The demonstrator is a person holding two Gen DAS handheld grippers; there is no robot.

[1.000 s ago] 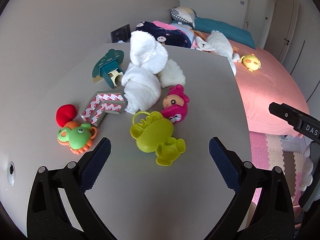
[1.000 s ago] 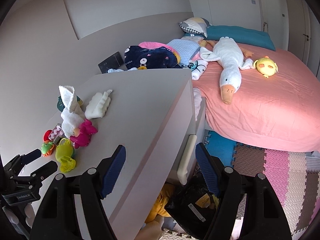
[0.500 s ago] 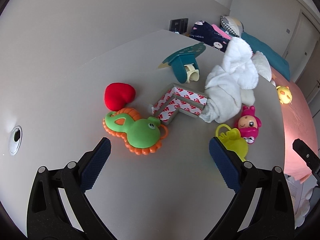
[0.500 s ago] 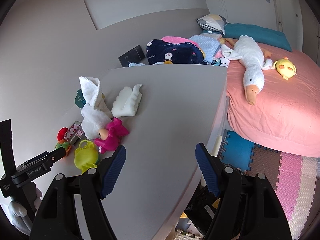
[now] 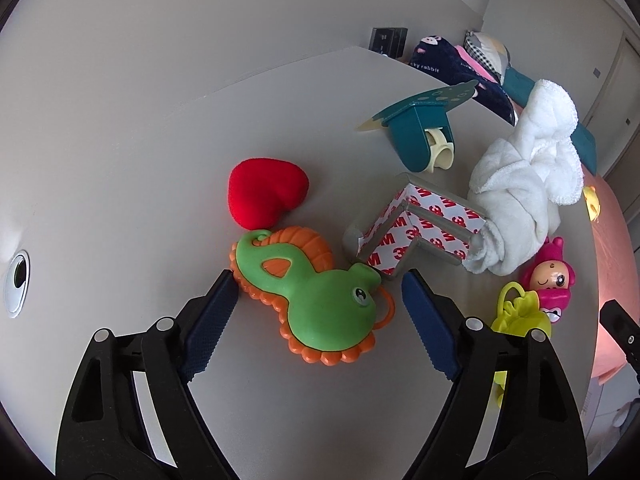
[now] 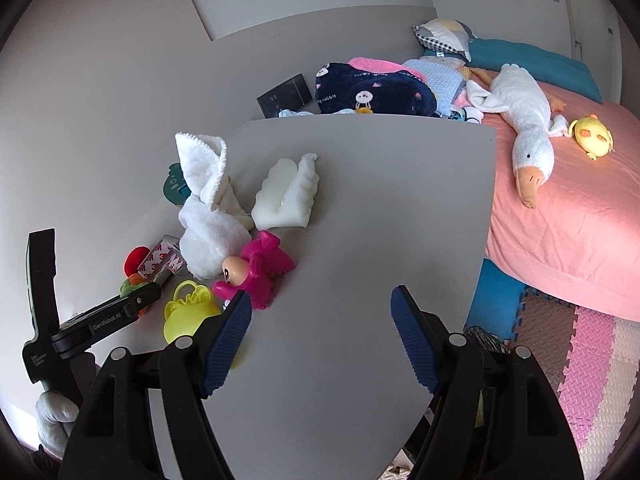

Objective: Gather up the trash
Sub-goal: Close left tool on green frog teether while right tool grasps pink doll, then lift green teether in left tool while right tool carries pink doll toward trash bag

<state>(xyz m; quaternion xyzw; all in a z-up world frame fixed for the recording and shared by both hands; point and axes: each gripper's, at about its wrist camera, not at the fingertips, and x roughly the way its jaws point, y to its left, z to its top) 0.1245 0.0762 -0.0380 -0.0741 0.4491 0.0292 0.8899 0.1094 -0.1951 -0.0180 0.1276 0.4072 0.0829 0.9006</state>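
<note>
The left gripper (image 5: 318, 290) has just been closing around the green and orange rubber seahorse toy (image 5: 316, 292) (pads not yet pressing). Next it should clench and lift. The right gripper (image 6: 320, 320) hangs released over the grey table (image 6: 360, 200).

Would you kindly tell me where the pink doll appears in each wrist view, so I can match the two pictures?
Left wrist view: the pink doll is at the right edge, below the white towel.
Right wrist view: it lies left of centre, just beyond the right gripper.
Shared landmark: the yellow toy beside the doll.
</note>
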